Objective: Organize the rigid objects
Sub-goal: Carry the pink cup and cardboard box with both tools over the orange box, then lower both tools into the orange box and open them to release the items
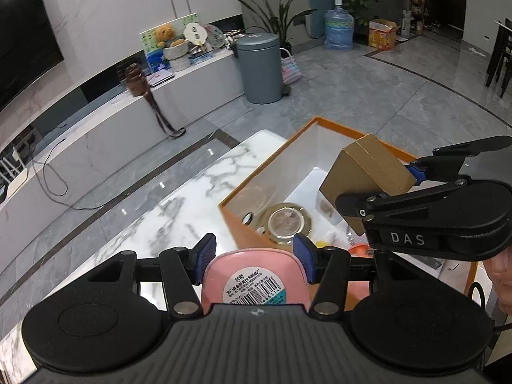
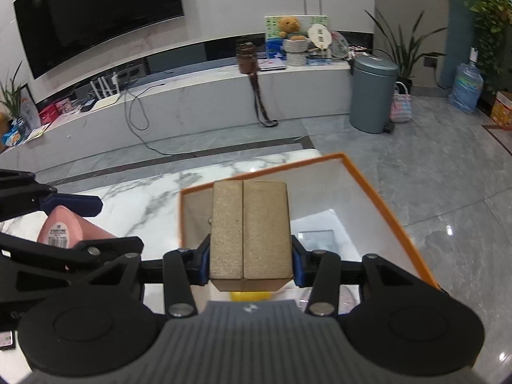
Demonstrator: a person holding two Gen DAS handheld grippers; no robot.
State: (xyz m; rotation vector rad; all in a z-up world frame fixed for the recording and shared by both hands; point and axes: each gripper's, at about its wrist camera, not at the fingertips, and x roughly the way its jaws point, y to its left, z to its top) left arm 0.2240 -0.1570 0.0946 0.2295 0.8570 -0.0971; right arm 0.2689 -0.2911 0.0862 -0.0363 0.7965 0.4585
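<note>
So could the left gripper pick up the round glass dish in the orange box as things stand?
Probably not. The left gripper has its jaws shut on the pink container, so nothing else fits between them. The glass dish lies uncovered in the orange box, just ahead of it.

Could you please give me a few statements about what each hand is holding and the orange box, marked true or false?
1. The left tongs grip a pink item with a barcode sticker. True.
2. The right tongs are empty. False: they grip a brown cardboard box.
3. The orange box is open and holds several things. True.
4. The cardboard box lies flat on the marble table. False: it is held in the air above the orange box.
</note>
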